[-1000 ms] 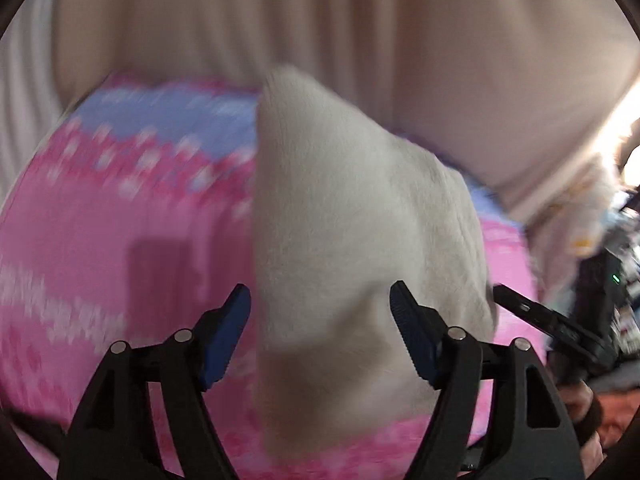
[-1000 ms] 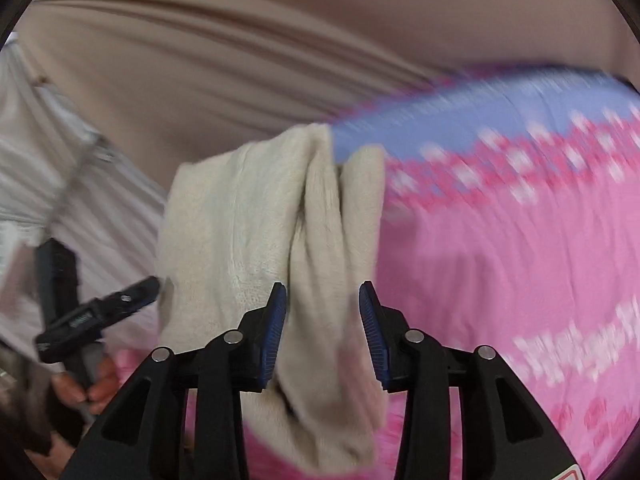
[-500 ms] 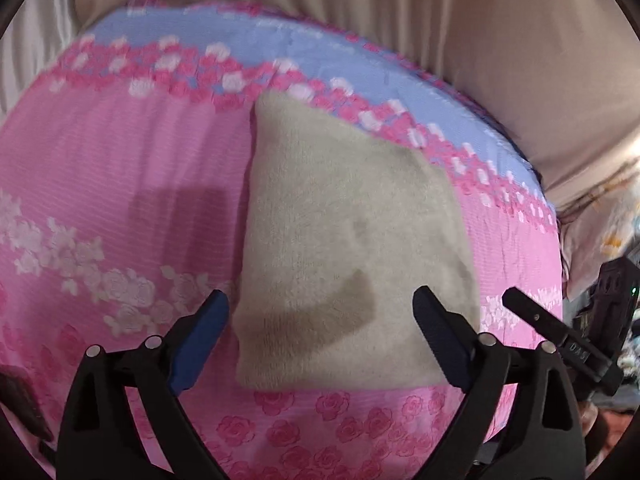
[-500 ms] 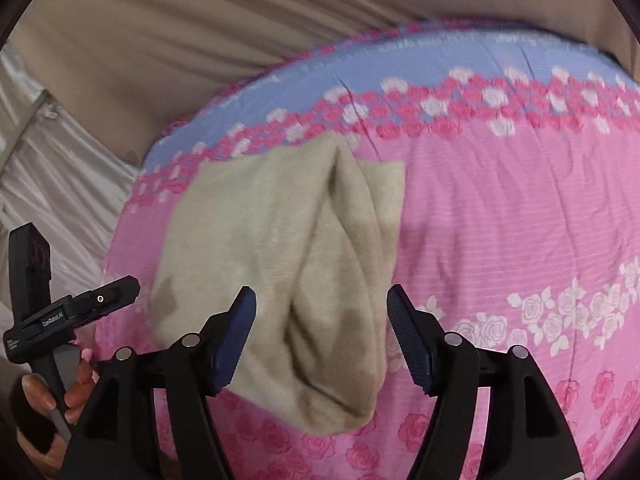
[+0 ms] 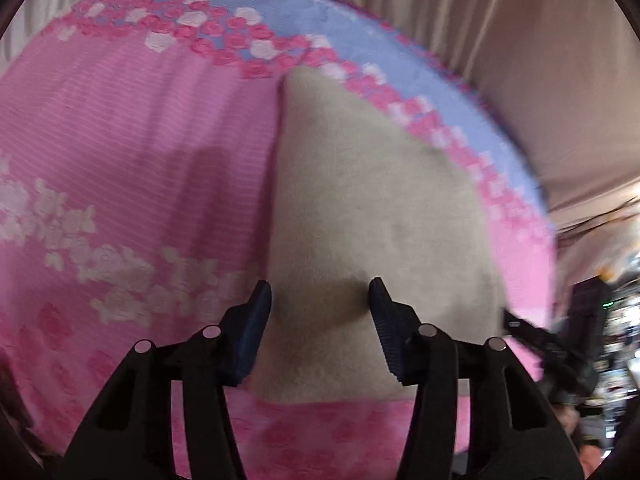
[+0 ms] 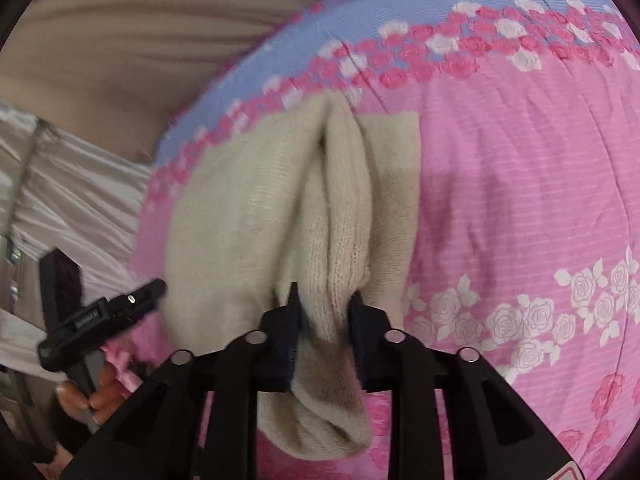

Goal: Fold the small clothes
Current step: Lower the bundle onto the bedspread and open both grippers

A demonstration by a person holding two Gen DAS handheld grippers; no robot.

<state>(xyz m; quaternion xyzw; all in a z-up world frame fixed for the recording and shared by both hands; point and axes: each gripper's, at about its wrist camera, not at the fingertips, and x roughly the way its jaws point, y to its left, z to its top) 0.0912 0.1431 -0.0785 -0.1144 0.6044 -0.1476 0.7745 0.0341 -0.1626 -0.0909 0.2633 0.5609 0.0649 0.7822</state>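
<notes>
A beige knitted garment [image 5: 372,216] lies on the pink flowered bedspread [image 5: 132,152]. In the left wrist view my left gripper [image 5: 319,296] is half open, low over the garment's near left corner, nothing between its fingers. In the right wrist view the garment [image 6: 240,216] has a raised fold [image 6: 344,216] along its right side. My right gripper [image 6: 325,300] is shut on the near end of that fold. The left gripper [image 6: 100,312] shows at the left edge there.
The bedspread [image 6: 520,184] has a blue band [image 6: 432,4] with roses along the far edge. A beige curtain [image 5: 520,40] hangs behind the bed. White satin fabric [image 6: 72,200] lies left of the bed. Clutter [image 5: 616,312] sits off the right side.
The garment was lowered from the air onto the bedspread and released. Both grippers then came down to it; the right one closed on the fold, the left one narrowed.
</notes>
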